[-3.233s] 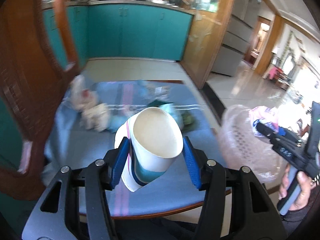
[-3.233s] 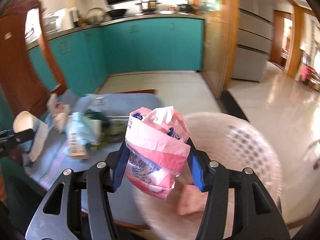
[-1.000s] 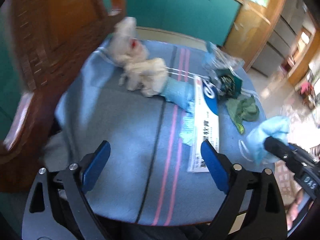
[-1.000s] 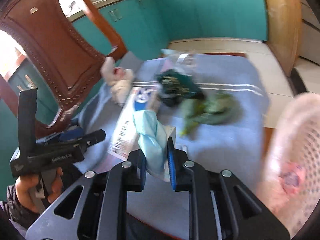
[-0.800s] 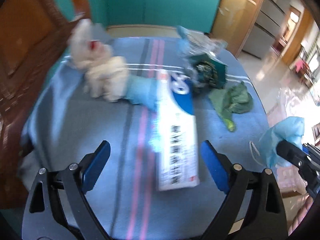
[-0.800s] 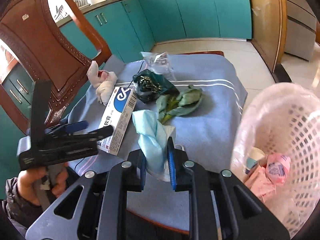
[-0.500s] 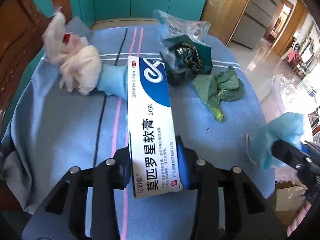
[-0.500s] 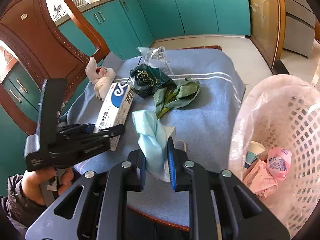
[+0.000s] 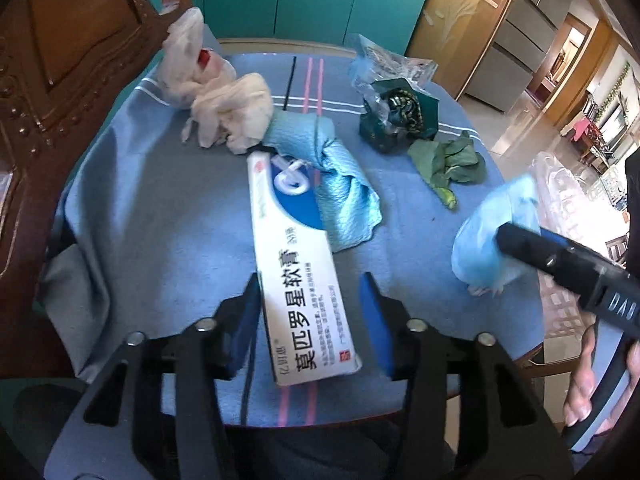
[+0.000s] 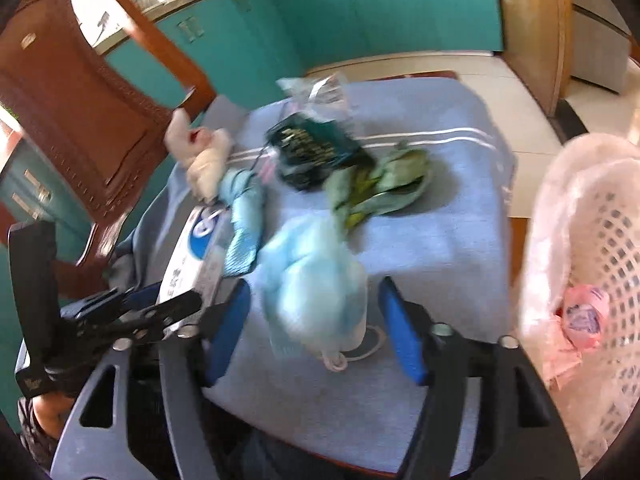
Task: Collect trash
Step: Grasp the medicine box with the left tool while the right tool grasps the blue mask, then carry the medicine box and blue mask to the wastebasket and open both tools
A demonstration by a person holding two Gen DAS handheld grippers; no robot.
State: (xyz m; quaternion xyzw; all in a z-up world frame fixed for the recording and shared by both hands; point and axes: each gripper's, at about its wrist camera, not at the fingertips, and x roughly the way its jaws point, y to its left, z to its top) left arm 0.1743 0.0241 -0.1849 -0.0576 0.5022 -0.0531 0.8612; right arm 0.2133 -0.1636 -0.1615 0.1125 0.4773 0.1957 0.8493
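My left gripper (image 9: 310, 316) is open, its blue pads either side of a white and blue ointment box (image 9: 298, 268) lying on the blue cloth; the right pad stands clear of the box. My right gripper (image 10: 314, 324) is open, with a light blue face mask (image 10: 316, 280) loose between its pads, blurred. The mask also shows in the left wrist view (image 9: 486, 236). Crumpled tissues (image 9: 216, 96), a blue cloth scrap (image 9: 332, 176), a dark green wrapper (image 9: 396, 116) and green leaves (image 9: 448, 160) lie on the table.
A white plastic basket (image 10: 592, 248) lined with a clear bag stands at the table's right and holds pink wrappers (image 10: 580, 316). A carved wooden chair (image 9: 52, 80) stands at the left. Teal cabinets (image 10: 320, 20) are behind.
Both grippers have opened. The left one let go of the ointment box, which now lies on the cloth. The right one released the blue mask.
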